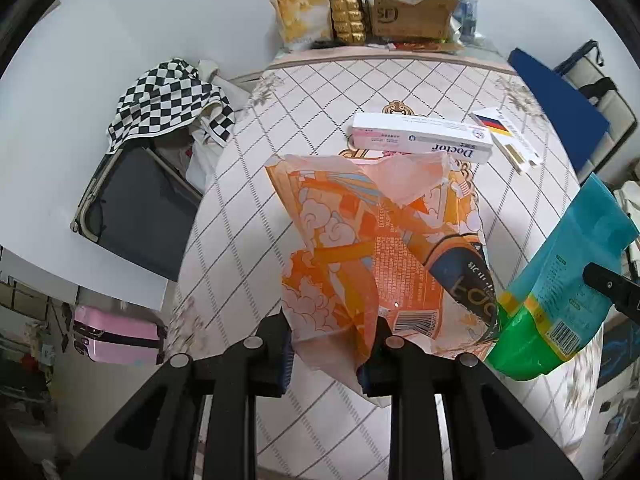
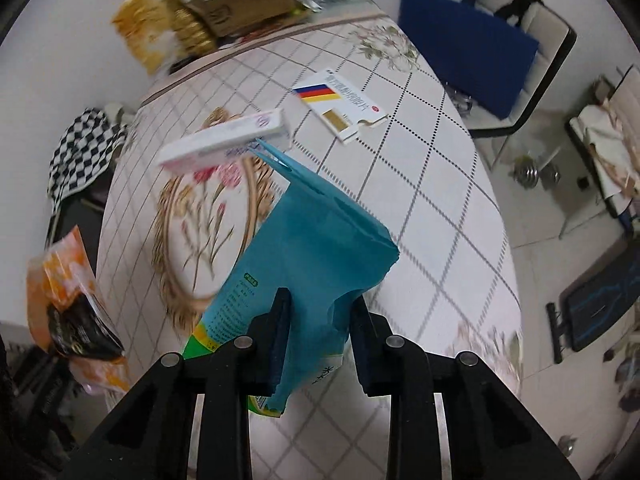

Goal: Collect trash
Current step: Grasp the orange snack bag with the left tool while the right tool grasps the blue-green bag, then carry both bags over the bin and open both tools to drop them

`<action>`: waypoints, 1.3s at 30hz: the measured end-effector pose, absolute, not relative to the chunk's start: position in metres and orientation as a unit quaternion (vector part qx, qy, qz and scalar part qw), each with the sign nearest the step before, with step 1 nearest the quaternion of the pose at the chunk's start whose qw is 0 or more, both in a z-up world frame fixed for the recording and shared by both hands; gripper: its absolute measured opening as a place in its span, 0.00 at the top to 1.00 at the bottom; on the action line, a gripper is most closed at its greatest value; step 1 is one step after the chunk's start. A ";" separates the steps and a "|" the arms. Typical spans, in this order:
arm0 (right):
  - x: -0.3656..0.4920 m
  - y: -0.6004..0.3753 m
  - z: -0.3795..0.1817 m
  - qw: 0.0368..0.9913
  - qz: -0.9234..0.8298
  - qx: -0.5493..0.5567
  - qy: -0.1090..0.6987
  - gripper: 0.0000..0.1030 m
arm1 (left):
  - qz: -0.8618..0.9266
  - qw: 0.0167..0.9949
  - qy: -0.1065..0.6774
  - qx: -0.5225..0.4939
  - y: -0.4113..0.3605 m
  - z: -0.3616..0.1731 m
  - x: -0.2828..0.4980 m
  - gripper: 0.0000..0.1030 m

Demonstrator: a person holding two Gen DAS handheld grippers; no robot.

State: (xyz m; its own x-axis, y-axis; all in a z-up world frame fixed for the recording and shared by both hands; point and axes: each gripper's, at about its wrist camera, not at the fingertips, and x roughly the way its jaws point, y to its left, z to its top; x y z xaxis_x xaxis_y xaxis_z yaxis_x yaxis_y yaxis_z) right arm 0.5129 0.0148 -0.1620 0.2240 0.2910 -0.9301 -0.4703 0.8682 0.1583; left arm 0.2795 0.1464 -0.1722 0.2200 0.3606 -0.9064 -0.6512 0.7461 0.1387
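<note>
Trash is half gathered, as I judge it: my left tongs (image 1: 330, 344) are clenched on the lower edge of an empty orange snack bag (image 1: 372, 240), and my right tongs (image 2: 318, 332) are clenched on a teal and green pouch (image 2: 308, 256), both wrappers hanging in the air above the worktop (image 1: 304, 92) rather than lying on it. In the left view the pouch hangs just beside the orange bag, off toward the worktop's right edge; in the right view the orange bag dangles past the left edge. So two pieces are picked up, one per hand, and neither is binned yet; I see no bin or sack in either view, so where they go I cannot tell. Left on the cloth, by my count, are two cartons: one long white and pink box (image 1: 420, 138) near the middle of the worktop, and one flat white box with a blue, red and yellow stripe (image 1: 506, 136) just beside it, nearer the right edge. Whether those are empty I cannot tell, but they look like the next things to collect. Along the far edge stands a separate cluster that I read as stored goods, not trash: one yellow crinkled bag (image 1: 298, 4), one gold pack (image 1: 350, 16), one open cardboard box (image 1: 412, 10) and at least one water bottle (image 1: 466, 8).
</note>
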 end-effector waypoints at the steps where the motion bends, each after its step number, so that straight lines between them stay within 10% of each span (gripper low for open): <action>1: 0.499 0.008 -0.157 0.781 0.244 -0.079 0.569 0.71 | 0.324 0.774 0.527 -0.137 0.142 -0.168 0.266 0.80; 22: 0.140 -0.130 -0.147 0.792 0.193 -0.066 0.575 0.72 | 0.193 0.788 0.570 -0.132 0.044 -0.200 0.009 0.80; 39: 0.096 -0.213 -0.472 0.710 0.096 -0.059 0.695 0.72 | 0.188 0.643 0.711 -0.216 0.005 -0.531 -0.004 0.79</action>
